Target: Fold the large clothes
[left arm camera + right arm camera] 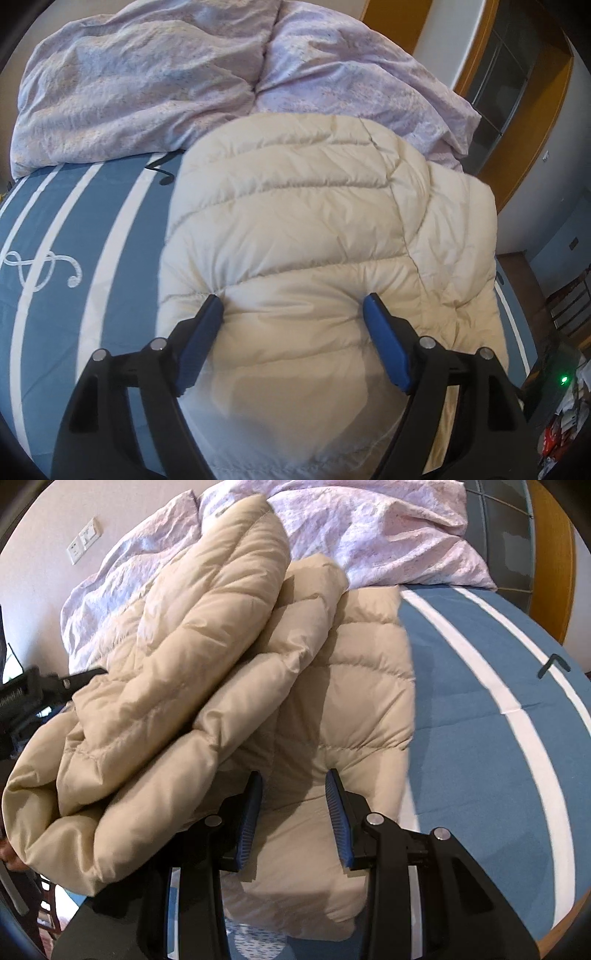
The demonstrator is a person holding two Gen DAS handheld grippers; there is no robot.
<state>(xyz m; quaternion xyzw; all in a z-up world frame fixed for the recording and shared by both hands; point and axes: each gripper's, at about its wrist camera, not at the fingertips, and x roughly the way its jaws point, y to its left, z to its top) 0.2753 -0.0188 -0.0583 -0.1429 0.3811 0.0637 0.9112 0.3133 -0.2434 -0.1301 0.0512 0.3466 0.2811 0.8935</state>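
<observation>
A puffy cream coat [314, 229] is laid on the blue striped bed [74, 229], beside a pink blanket [147, 74]. The left claw [293, 306] is spread wide over the coat, pinching nothing. The right claw [293, 779] is held partly open above the coat's edge, also empty.

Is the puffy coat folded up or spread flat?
Partly folded: the puffy coat is doubled over itself in a thick roll on the bed.

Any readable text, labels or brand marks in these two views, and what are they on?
No readable words or numbers.
Bedsheet: only printed music symbols, a white treble clef and a black note.
Puffer jacket: no label visible.
Wall switch plate: no legible marking.
</observation>
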